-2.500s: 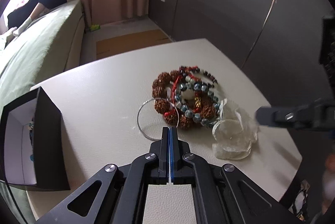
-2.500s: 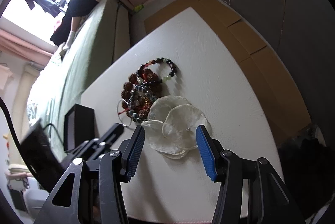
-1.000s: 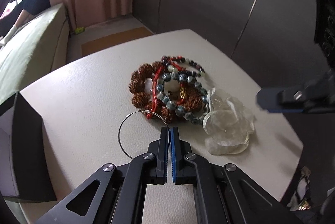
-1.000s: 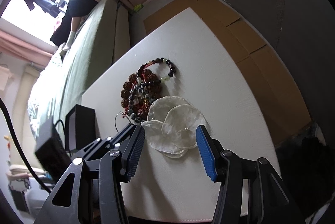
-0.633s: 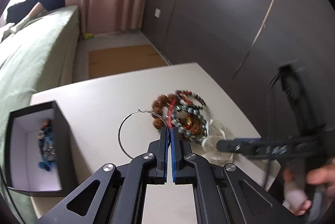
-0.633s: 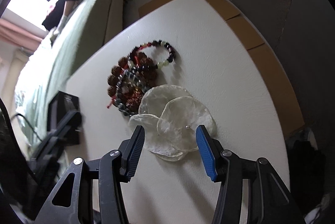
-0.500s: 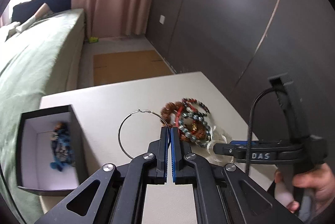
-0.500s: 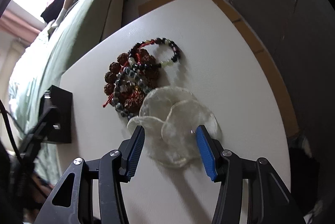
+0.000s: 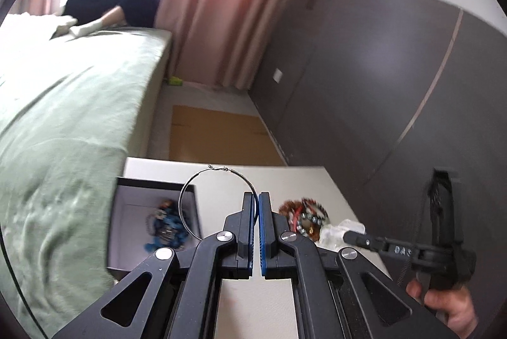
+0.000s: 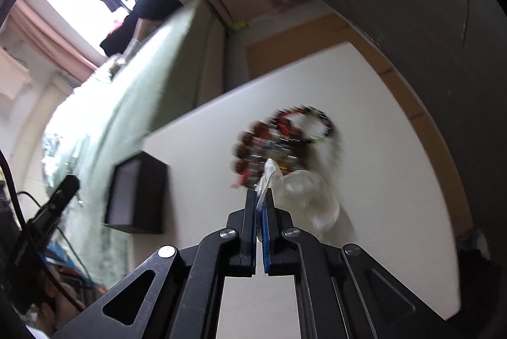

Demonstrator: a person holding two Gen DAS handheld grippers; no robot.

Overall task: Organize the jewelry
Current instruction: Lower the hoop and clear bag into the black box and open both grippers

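My left gripper (image 9: 256, 196) is shut on a thin silver hoop (image 9: 202, 177) and holds it in the air over the open black box (image 9: 152, 190), which holds blue jewelry (image 9: 166, 226). My right gripper (image 10: 261, 193) is shut on the translucent shell-disc piece (image 10: 304, 193), one disc pinched edge-up between the pads. The pile of bead bracelets (image 10: 279, 136) lies just beyond it on the white table (image 10: 380, 148). The pile also shows in the left wrist view (image 9: 304, 213). The black box stands at the left in the right wrist view (image 10: 136, 193).
A green bed (image 9: 63, 117) runs along the table's left side. Dark wall panels (image 9: 380, 85) stand behind and to the right. Cardboard (image 9: 218, 133) lies on the floor past the table's far edge.
My left gripper lifted the hoop off the table and swung it left over the black box. My right gripper moved down onto the shell discs and shut on one.
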